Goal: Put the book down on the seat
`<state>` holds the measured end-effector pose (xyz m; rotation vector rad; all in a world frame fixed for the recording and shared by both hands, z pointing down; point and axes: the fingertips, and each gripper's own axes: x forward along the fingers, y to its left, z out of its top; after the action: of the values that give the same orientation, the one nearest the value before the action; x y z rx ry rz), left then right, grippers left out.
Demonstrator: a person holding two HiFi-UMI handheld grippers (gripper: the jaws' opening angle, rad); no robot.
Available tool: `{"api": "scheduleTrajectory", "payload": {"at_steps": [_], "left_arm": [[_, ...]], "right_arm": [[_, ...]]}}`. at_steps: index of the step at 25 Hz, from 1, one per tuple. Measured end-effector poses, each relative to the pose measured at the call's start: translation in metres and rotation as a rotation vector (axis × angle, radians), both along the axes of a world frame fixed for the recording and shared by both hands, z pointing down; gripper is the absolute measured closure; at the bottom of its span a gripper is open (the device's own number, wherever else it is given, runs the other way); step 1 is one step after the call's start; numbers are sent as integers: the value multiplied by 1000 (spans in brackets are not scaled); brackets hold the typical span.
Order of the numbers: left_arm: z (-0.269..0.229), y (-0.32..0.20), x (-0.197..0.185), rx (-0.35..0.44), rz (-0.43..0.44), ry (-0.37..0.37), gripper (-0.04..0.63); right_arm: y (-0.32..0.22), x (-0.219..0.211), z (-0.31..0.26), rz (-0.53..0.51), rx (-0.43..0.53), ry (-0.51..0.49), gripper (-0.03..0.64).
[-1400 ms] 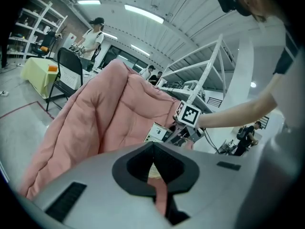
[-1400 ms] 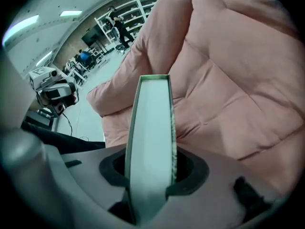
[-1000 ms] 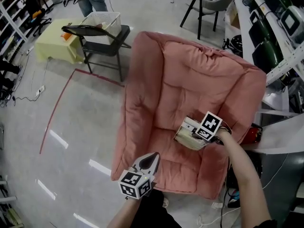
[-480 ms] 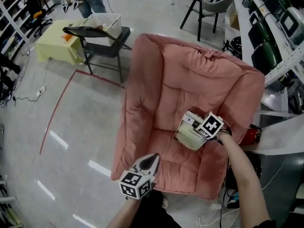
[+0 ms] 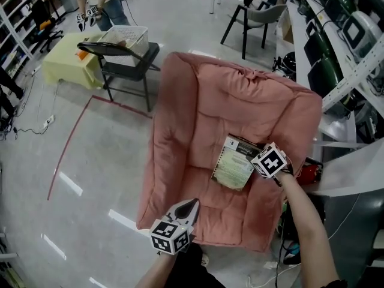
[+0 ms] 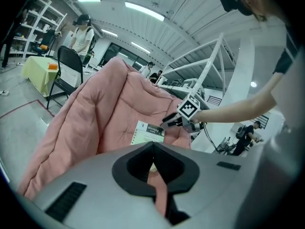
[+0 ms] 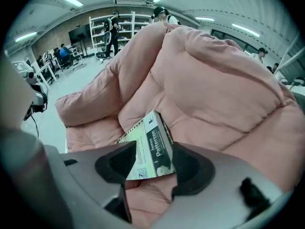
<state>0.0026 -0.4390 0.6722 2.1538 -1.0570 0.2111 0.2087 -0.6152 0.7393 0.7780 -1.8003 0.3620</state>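
"The right claw [image 5: 259, 161] is wide open. Its jaws have just let go, so nothing pinches the paperback book [image 5: 233, 164] any more."

"Where is the book now?"

"It lies on the seat [image 5: 198, 197] of the pink armchair [image 5: 171, 131], close to the back cushion [image 5: 240, 101]. A second ago the claw was holding it. Now the claw sits just beside its right edge."

"And the left claw [image 5: 187, 207]?"

"Shut tight, holding nothing, by the seat's front edge. I think the job is done, and the right claw only has to move away"
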Motion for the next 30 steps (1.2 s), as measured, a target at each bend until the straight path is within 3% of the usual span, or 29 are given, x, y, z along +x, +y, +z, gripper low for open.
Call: {"api": "scheduleTrajectory", "payload": {"at_steps": [5, 6, 8, 13, 21, 25, 30], "left_arm": [[-6, 4, 5, 12, 10, -4, 586], [-7, 4, 5, 16, 11, -5, 586], [-10, 4, 2, 25, 9, -9, 586], [-20, 6, 3, 48, 4, -9, 586], [-42, 29, 20, 82, 26, 4, 586], [-56, 39, 29, 94, 34, 8, 586], [-75, 49, 44, 119, 66, 10, 586]], "right_arm": [[16, -7, -4, 86, -1, -115, 390], [19, -7, -6, 108, 7, -132, 414], [22, -6, -9, 167, 34, -160, 540], [40, -9, -21, 313, 39, -312, 592], [83, -22, -52, 499, 80, -585, 603], [107, -22, -82, 610, 163, -729, 604], [137, -26, -126, 654, 297, -820, 604]]}}
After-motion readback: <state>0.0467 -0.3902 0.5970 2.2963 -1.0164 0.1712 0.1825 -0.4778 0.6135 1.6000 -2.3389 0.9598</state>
